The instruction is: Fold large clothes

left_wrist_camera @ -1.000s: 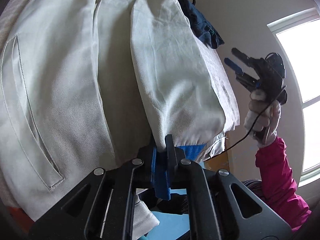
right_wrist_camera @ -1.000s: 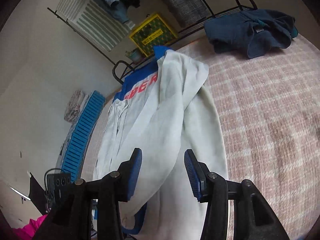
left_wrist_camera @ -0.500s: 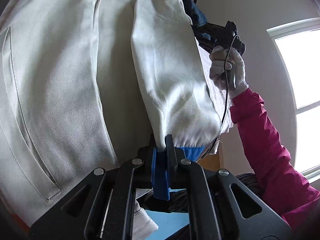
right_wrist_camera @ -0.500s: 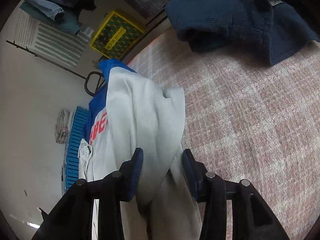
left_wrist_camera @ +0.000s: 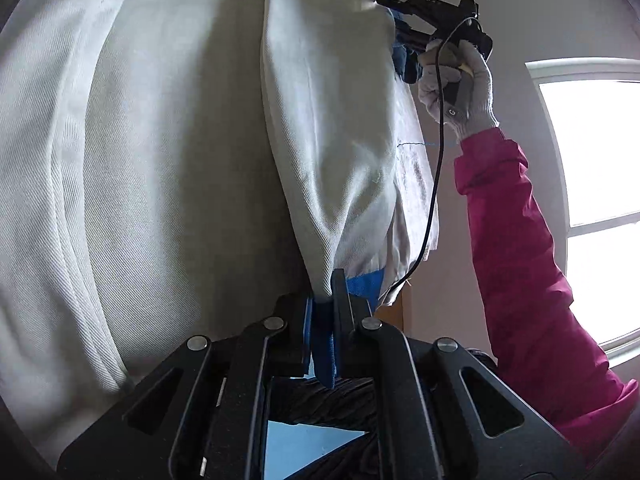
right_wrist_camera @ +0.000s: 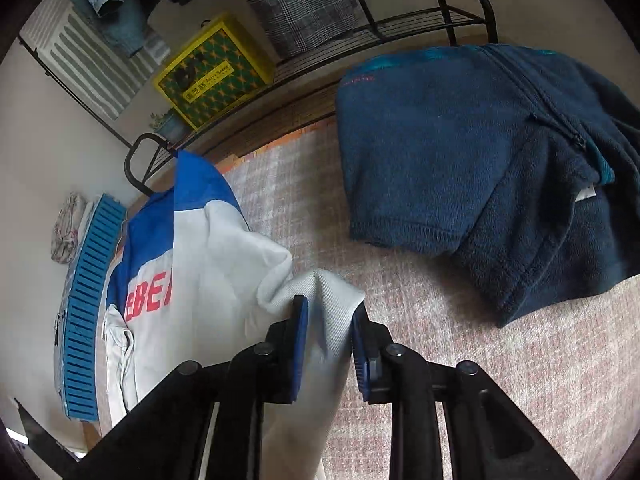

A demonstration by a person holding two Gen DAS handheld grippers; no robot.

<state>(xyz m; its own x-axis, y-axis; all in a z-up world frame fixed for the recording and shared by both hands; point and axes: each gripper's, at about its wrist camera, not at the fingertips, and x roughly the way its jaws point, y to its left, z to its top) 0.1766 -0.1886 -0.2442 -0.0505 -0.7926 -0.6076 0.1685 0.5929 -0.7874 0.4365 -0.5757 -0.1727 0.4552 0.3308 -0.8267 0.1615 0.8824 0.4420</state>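
Two grippers are engaging one garment. Nearest the left wrist camera, the left gripper [left_wrist_camera: 322, 316] is clamping the blue cuff [left_wrist_camera: 362, 286] of the jacket sleeve [left_wrist_camera: 332, 128], its jaws pressed tight on the cloth; the grip at the cuff is apparently keeping the sleeve taut for folding. Beyond it, toward 12 o'clock, the white jacket [left_wrist_camera: 140, 160] is filling most of that view.

At 1 o'clock in that view, a gloved hand [left_wrist_camera: 456, 80] is carrying the right gripper [left_wrist_camera: 390, 16] at the sleeve's shoulder end. In the right wrist view, the right gripper [right_wrist_camera: 330, 338] is straddling a raised ridge of white cloth with its pads a little apart; whether it is pinching firmly cannot be told. Holding both ends probably allows the sleeve to be laid across the body.

Farther out, the jacket is lying on a pink checked bed cover [right_wrist_camera: 420, 320], with a dark blue fleece [right_wrist_camera: 460, 160] resting at 1 o'clock, apart from the jacket. A black metal rack [right_wrist_camera: 360, 28] is standing at 12 o'clock.
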